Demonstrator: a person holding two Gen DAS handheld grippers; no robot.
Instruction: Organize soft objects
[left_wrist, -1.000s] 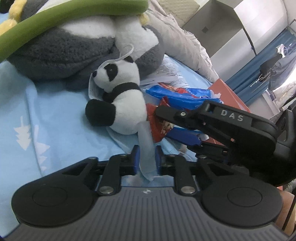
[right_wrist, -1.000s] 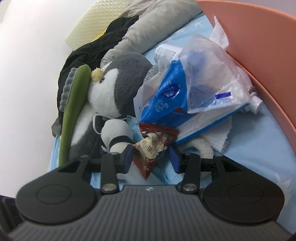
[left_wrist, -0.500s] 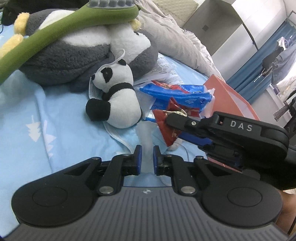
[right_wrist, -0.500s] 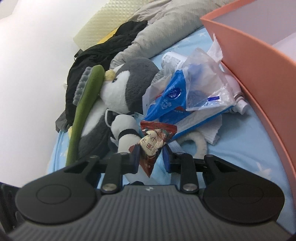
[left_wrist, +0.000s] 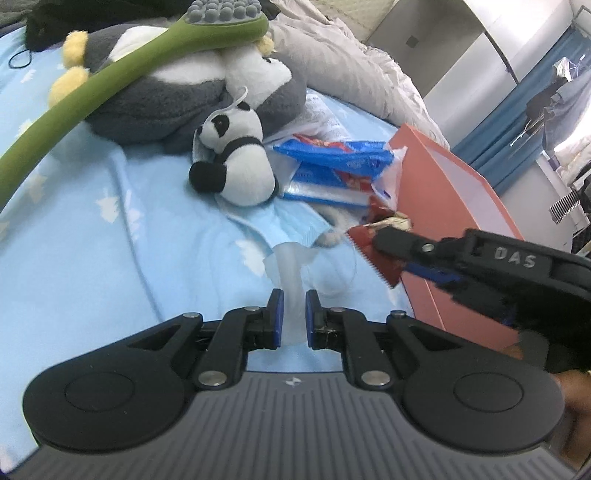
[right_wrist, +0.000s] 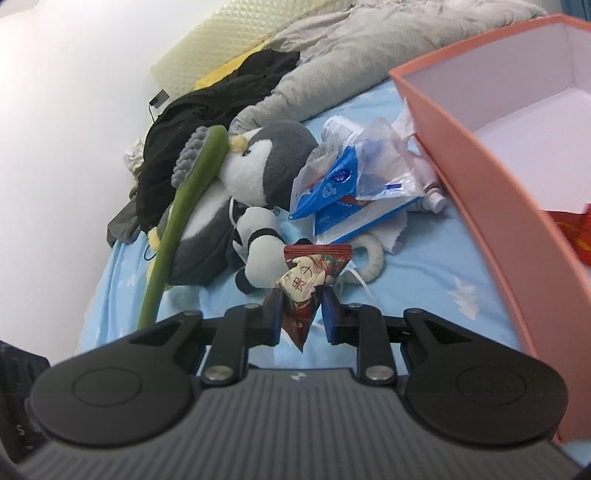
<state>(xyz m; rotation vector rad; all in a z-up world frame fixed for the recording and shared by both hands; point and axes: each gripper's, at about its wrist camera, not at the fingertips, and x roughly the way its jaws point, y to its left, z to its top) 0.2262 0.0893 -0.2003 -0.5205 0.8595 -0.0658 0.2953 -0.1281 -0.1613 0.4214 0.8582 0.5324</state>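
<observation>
My left gripper (left_wrist: 291, 317) is shut on a clear plastic strip (left_wrist: 286, 266) that trails from a pale blue face mask (left_wrist: 291, 225) on the bed. The jaws of my right gripper (right_wrist: 301, 314) are closing, and their pads press on a red snack packet (right_wrist: 314, 273). In the left wrist view that red snack packet (left_wrist: 373, 243) hangs in the air beside the pink box (left_wrist: 443, 192). A small panda plush (left_wrist: 240, 166) lies against a big grey penguin plush (left_wrist: 166, 107), well beyond both grippers.
A green long-handled massager (left_wrist: 110, 77) rests across the penguin. Blue snack bags (right_wrist: 332, 188) and a white ring (right_wrist: 373, 258) lie by the pink box (right_wrist: 480, 155), which holds a red item. A grey quilt (left_wrist: 351, 74) and black clothes (right_wrist: 207, 122) lie behind.
Both grippers drew back and rose from the pile. The right jaws narrowed onto the red packet and lifted it off the bed. The left jaws narrowed a little on the strip.
</observation>
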